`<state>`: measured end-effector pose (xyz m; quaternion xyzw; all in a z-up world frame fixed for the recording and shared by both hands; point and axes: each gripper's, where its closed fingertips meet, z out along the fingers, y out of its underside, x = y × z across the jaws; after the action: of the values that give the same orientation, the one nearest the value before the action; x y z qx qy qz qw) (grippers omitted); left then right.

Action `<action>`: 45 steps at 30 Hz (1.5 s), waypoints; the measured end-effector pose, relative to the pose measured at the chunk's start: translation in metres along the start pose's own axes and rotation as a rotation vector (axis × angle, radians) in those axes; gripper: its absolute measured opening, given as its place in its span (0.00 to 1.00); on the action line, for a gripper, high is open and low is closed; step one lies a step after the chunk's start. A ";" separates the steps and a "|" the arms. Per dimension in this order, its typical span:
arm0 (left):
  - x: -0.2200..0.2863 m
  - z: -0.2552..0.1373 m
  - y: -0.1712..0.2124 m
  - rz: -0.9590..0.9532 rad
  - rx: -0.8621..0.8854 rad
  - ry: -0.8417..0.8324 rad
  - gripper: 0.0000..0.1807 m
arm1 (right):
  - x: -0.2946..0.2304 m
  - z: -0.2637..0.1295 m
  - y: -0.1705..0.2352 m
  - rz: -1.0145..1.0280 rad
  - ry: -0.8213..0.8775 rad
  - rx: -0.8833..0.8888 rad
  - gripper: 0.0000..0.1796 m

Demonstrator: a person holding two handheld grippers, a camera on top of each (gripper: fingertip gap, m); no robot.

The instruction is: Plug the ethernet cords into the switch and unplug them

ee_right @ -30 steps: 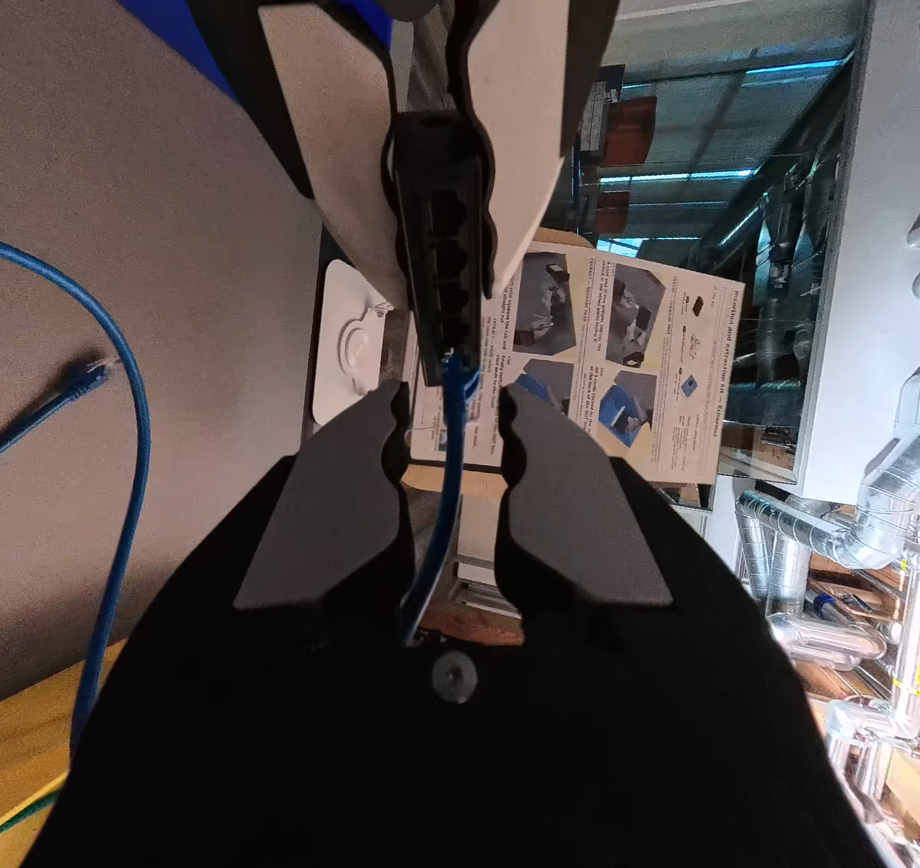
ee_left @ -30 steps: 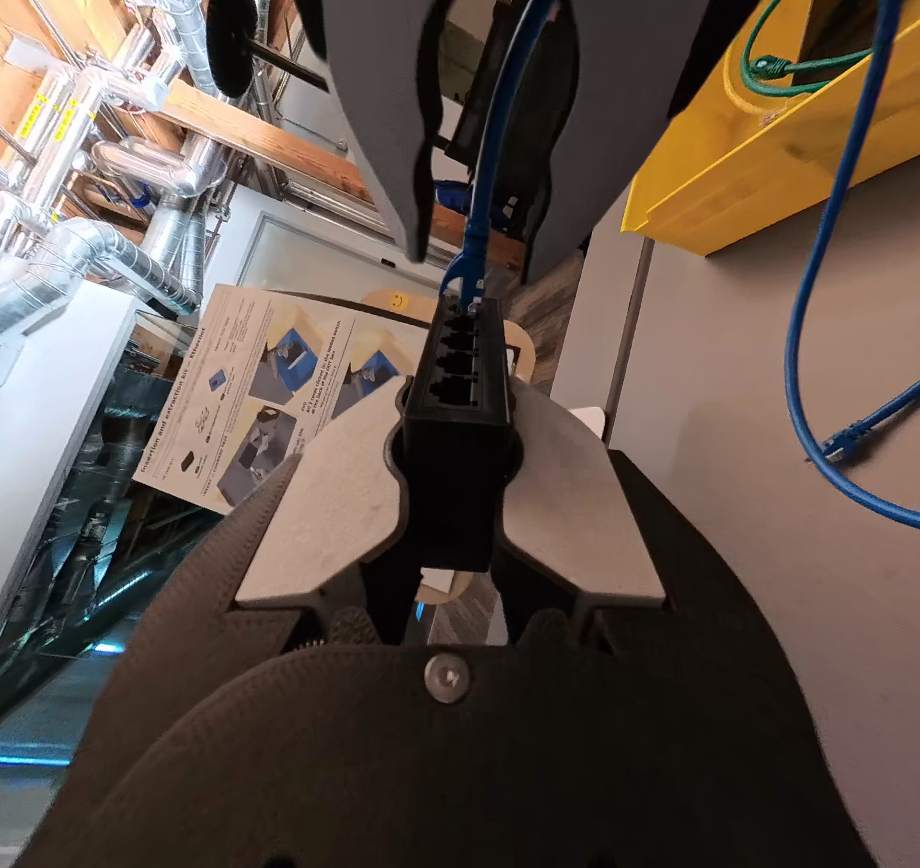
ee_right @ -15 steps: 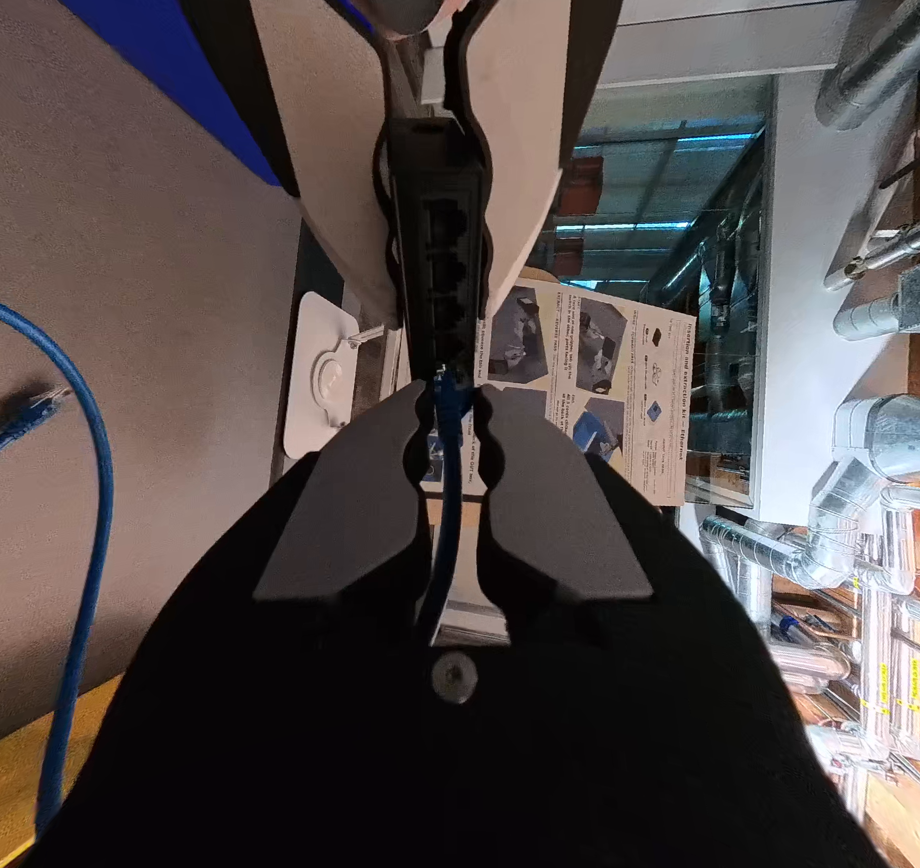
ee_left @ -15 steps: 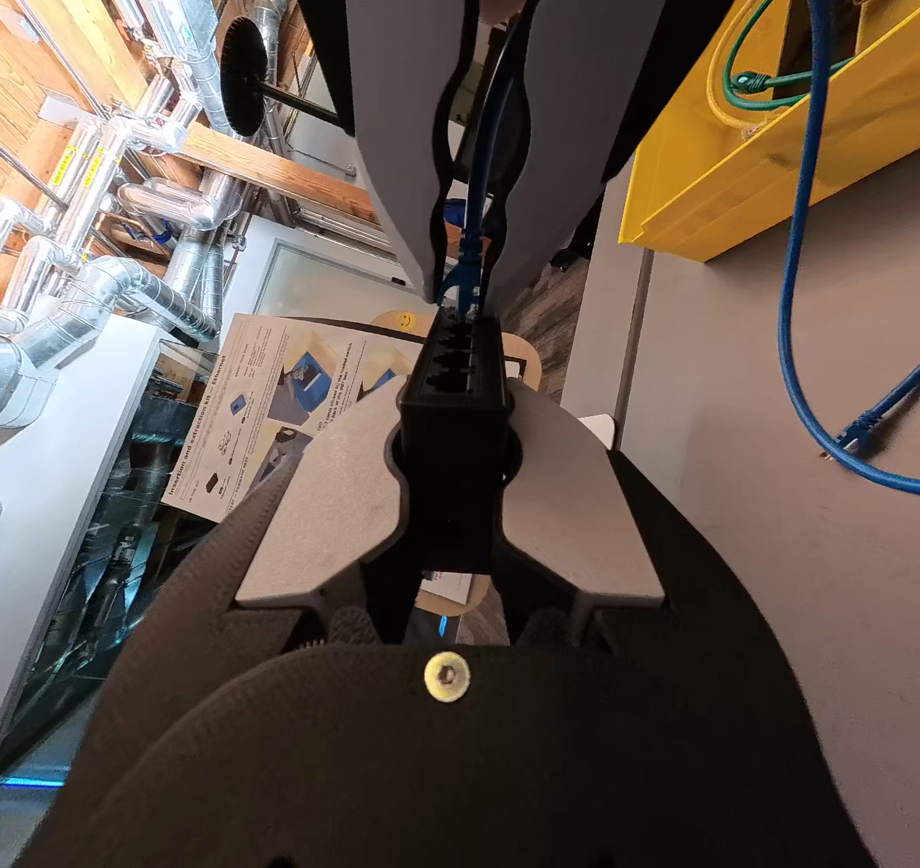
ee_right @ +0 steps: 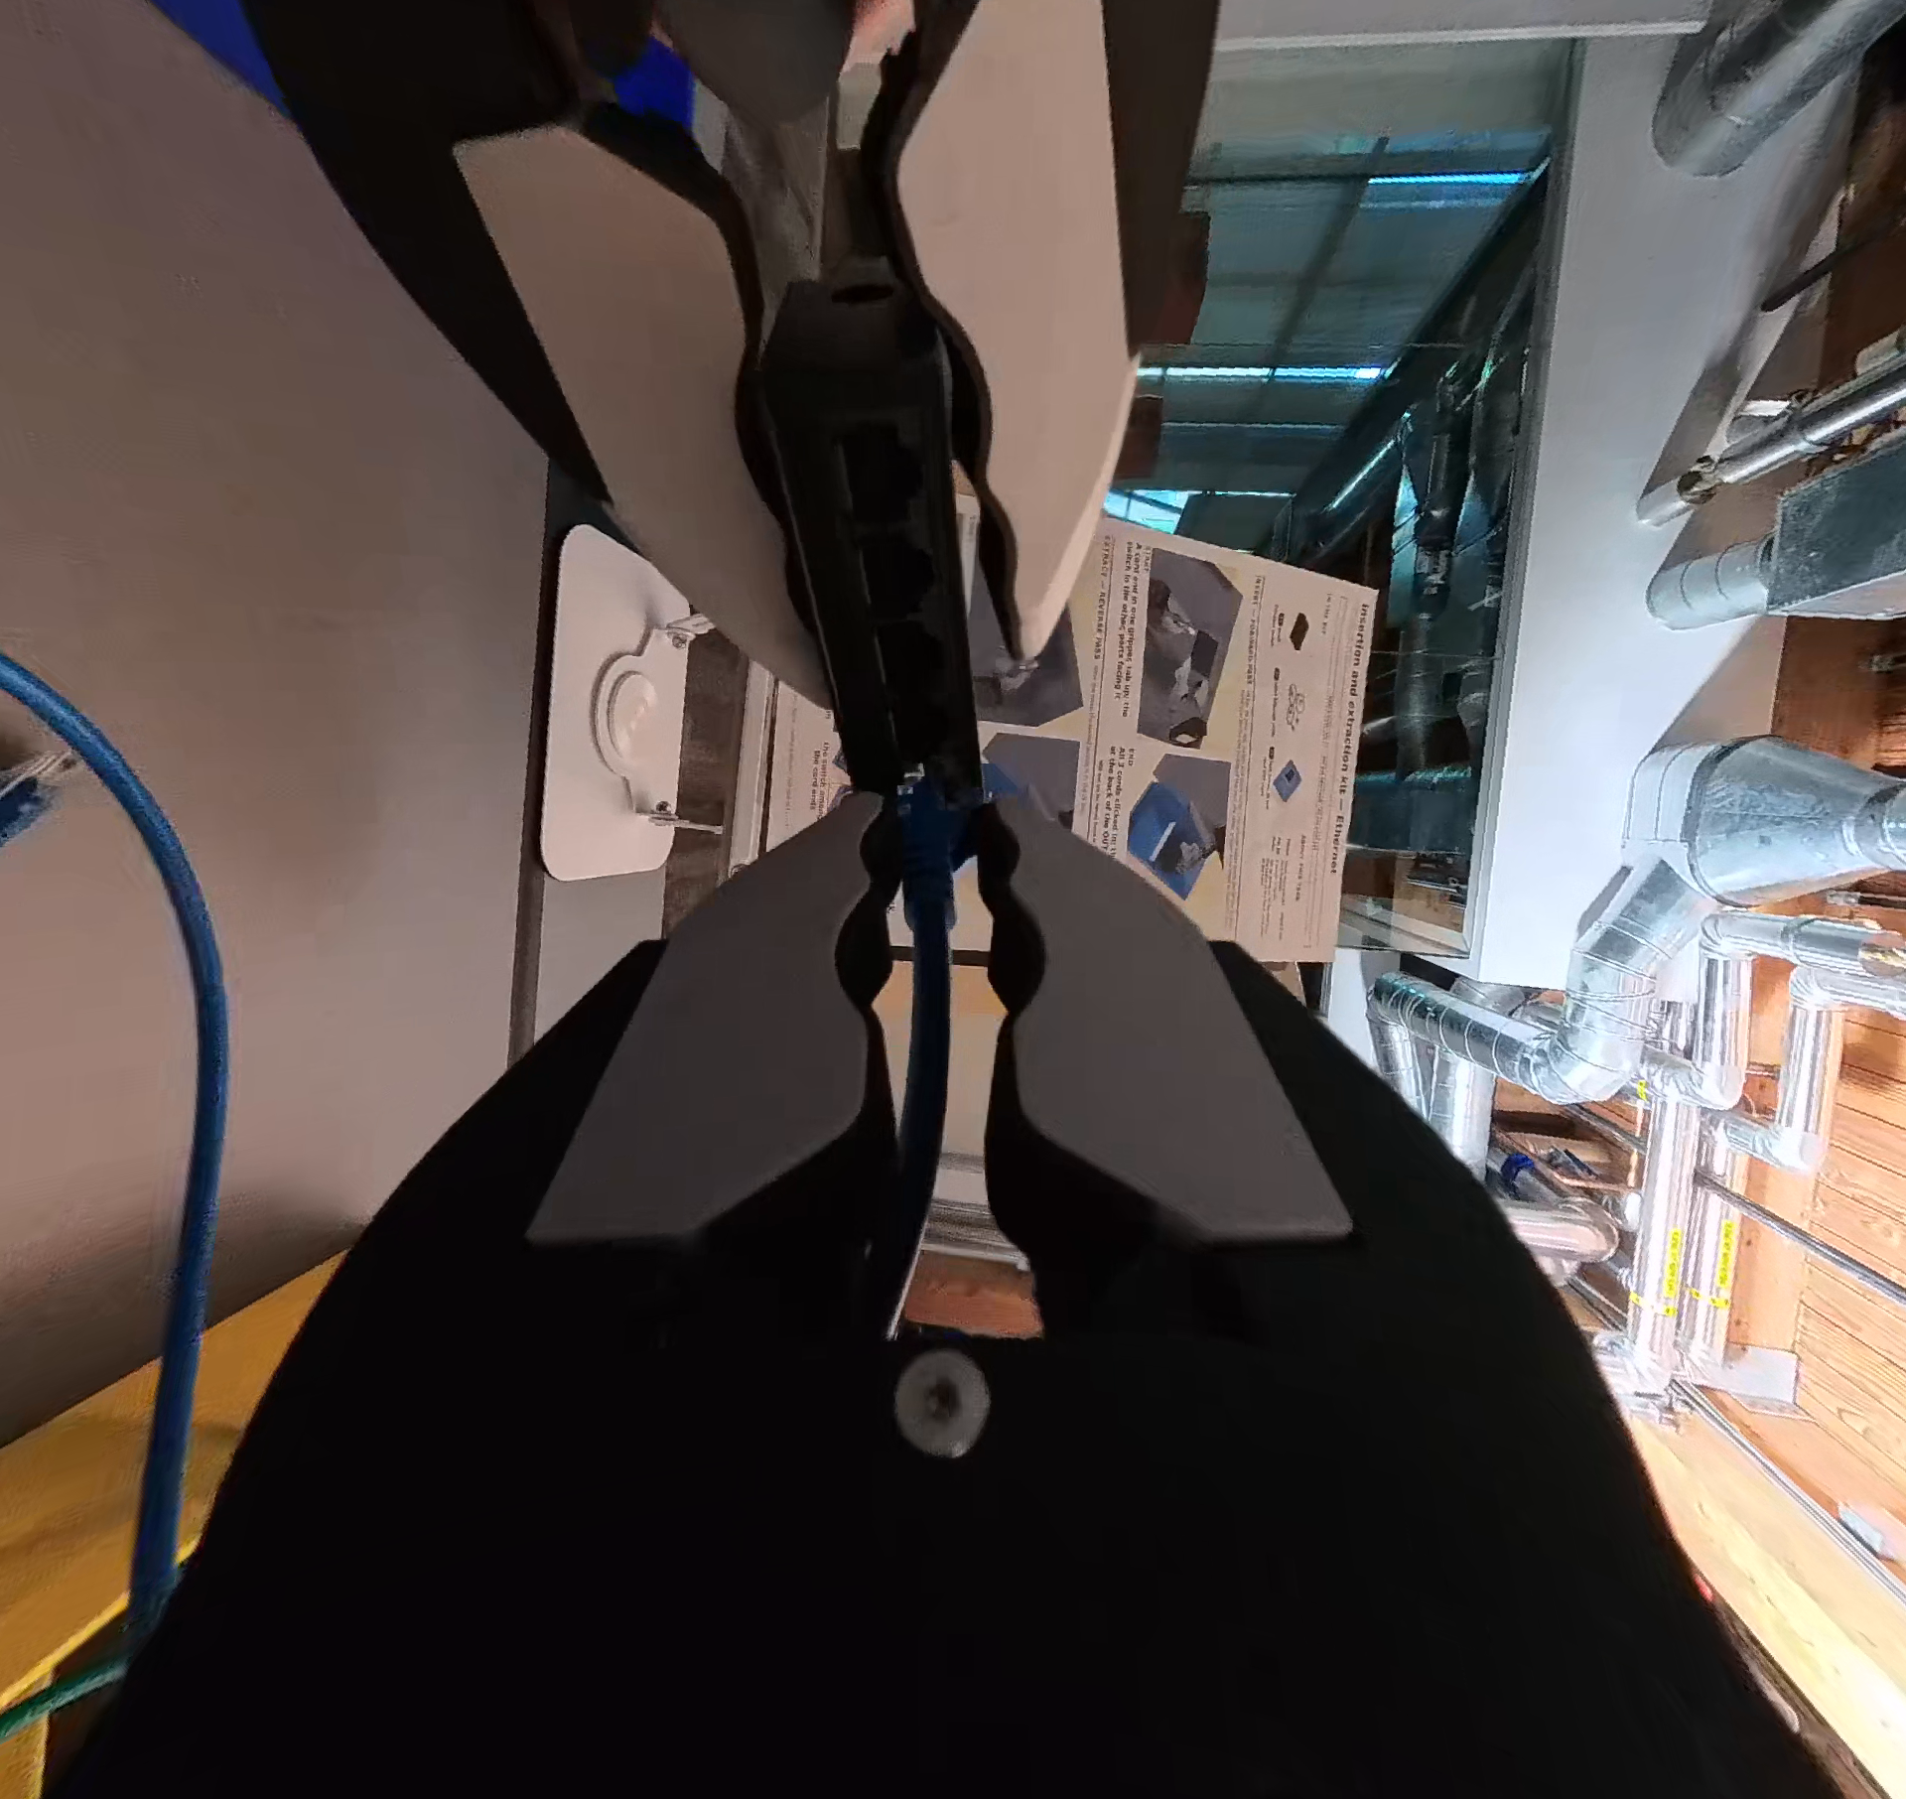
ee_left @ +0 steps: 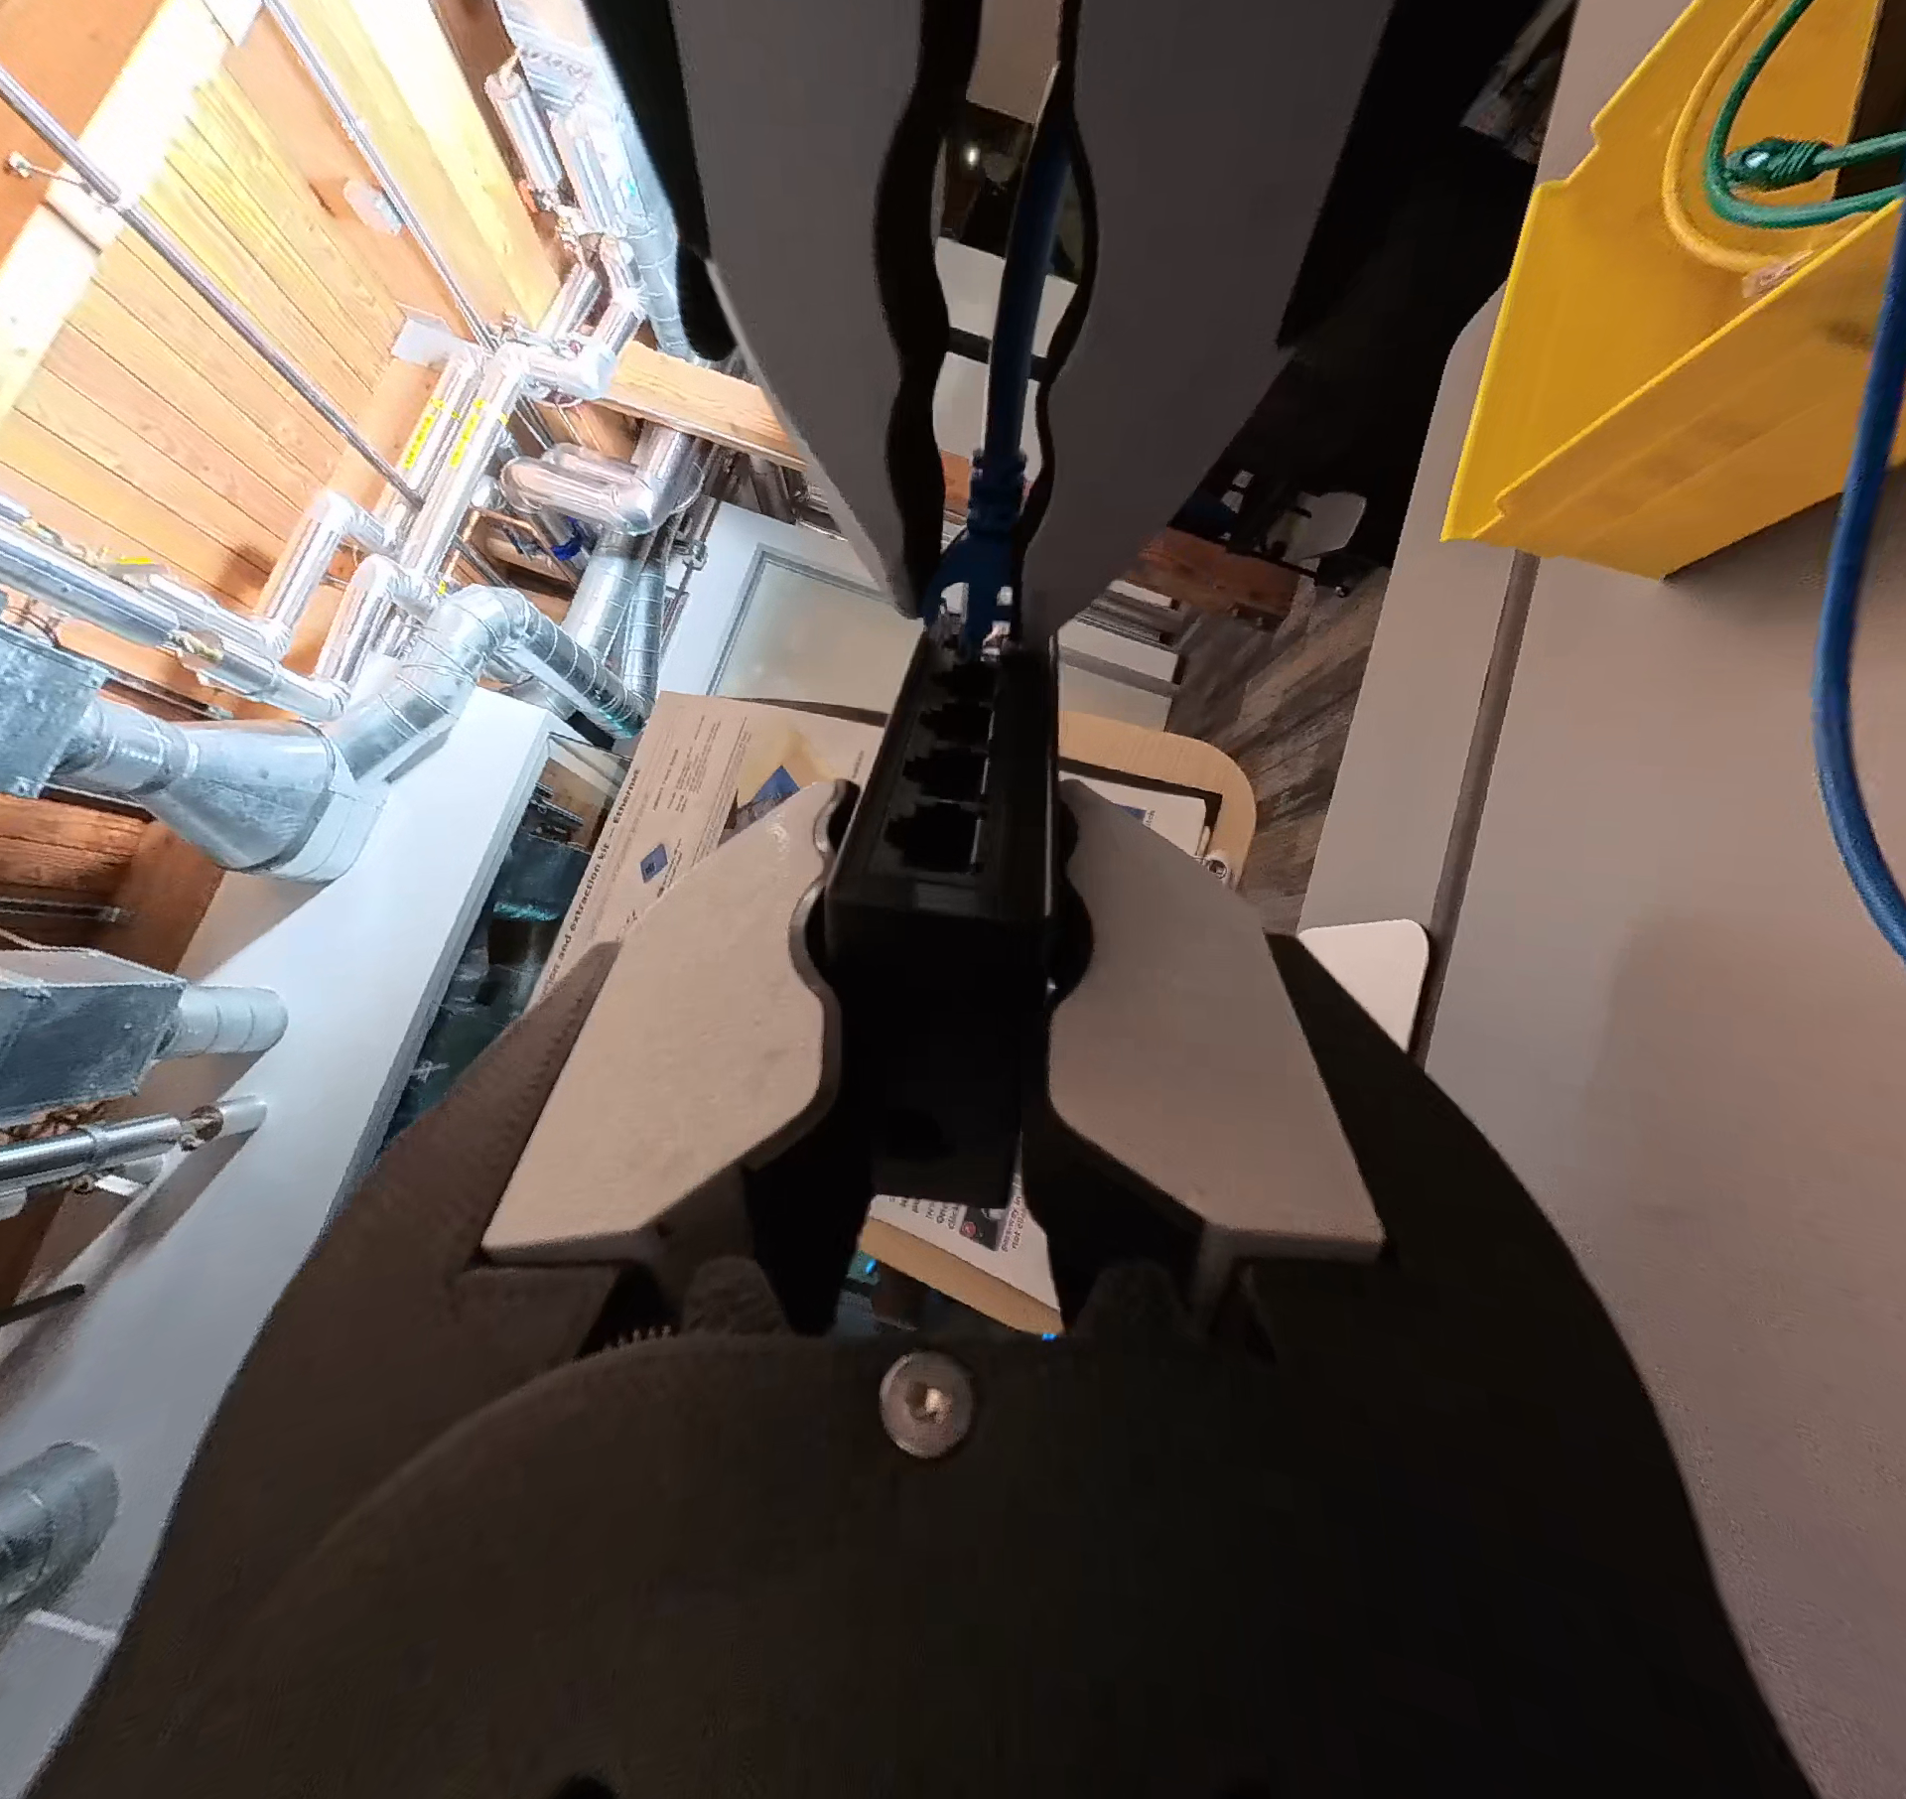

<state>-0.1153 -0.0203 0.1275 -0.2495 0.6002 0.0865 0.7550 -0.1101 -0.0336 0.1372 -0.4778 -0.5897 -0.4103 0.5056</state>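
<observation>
My left gripper [ee_left: 949,811] is shut on a black switch [ee_left: 954,935] and holds it in the air, with its row of ports facing up in the left wrist view. A blue ethernet plug [ee_left: 988,522] sits in the switch's far end port. My right gripper [ee_right: 931,816] is closed around that blue plug [ee_right: 928,847], and its cord runs back between the fingers. The right wrist view also shows the switch [ee_right: 877,532] and the left gripper [ee_right: 918,661]. The right gripper [ee_left: 975,605] shows at the top of the left wrist view.
A yellow bin [ee_left: 1650,357] on the grey table [ee_left: 1650,924] holds a green cord [ee_left: 1774,166]. The slack blue cord [ee_right: 196,1027] loops over the table. A printed instruction sheet [ee_right: 1238,770] and a white plate [ee_right: 609,708] lie beyond the table edge. My left and right fingertips are right by each other.
My right gripper has moved up to the switch and closed from open onto the blue plug. The left gripper still holds the switch.
</observation>
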 end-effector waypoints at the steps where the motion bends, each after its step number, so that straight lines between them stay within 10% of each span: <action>1: 0.000 -0.001 -0.002 0.000 0.006 0.003 0.17 | 0.001 -0.002 0.000 0.000 0.002 0.005 0.08; 23: -0.016 -0.013 -0.010 0.001 0.029 -0.023 0.17 | 0.013 -0.018 -0.013 -0.076 -0.017 0.026 0.08; 45: 0.003 0.004 0.018 -0.092 -0.038 0.101 0.18 | -0.011 0.009 -0.001 -0.132 -0.614 -0.093 0.09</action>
<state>-0.1190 -0.0031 0.1203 -0.2953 0.6237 0.0504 0.7220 -0.1124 -0.0267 0.1247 -0.5625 -0.7251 -0.3054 0.2541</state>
